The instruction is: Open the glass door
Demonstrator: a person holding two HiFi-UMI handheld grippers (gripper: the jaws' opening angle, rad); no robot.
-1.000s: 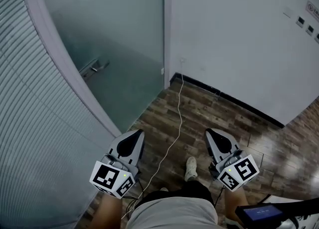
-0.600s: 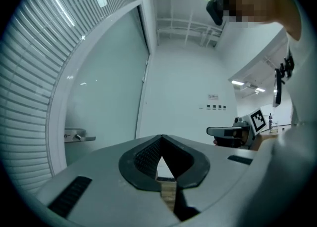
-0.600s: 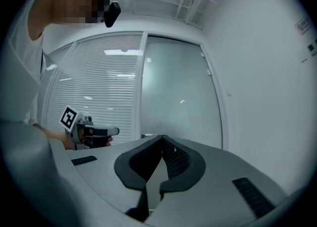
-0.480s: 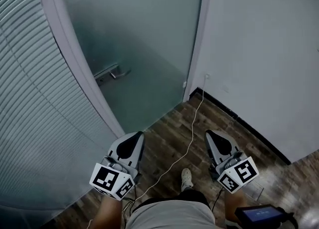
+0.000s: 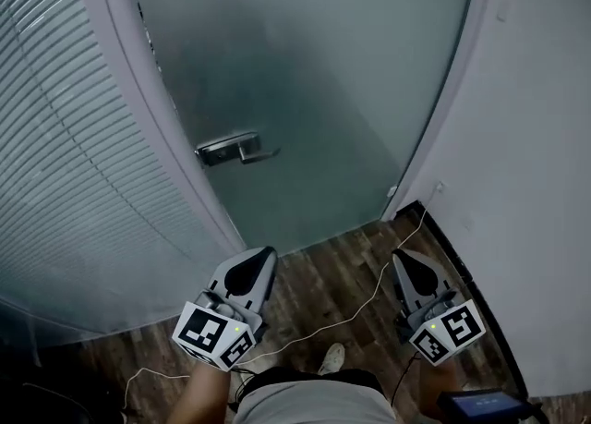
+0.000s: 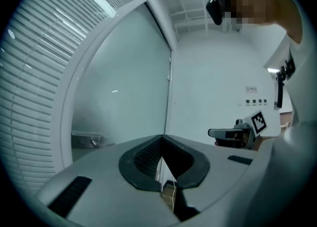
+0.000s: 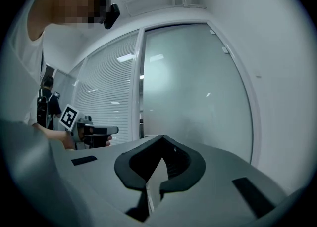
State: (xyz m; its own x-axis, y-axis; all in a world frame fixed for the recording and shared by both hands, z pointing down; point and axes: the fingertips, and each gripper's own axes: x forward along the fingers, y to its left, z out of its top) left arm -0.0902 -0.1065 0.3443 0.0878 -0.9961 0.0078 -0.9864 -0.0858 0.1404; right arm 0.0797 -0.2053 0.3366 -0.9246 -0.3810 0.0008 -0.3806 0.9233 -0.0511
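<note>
The frosted glass door (image 5: 314, 90) fills the middle of the head view, set in a pale frame. Its metal lever handle (image 5: 235, 149) sits near the door's left edge and also shows in the left gripper view as the handle (image 6: 84, 140). My left gripper (image 5: 268, 252) is shut with nothing in it, pointing level at the door below and slightly right of the handle, well short of it. My right gripper (image 5: 399, 254) is shut too and holds nothing, aimed at the door's right side near the frame. The right gripper view shows the door (image 7: 193, 92) ahead, with no handle in sight.
A glass wall with horizontal blinds (image 5: 55, 136) runs along the left. A white wall (image 5: 545, 136) with a dark skirting stands at the right. A white cable (image 5: 369, 293) trails over the wooden floor beside a shoe (image 5: 331, 356). A small screen device (image 5: 480, 404) hangs at bottom right.
The view has swung left, so the door and its handle now sit in the middle and closer. Both grippers travelled along with it, staying shut and side by side.
</note>
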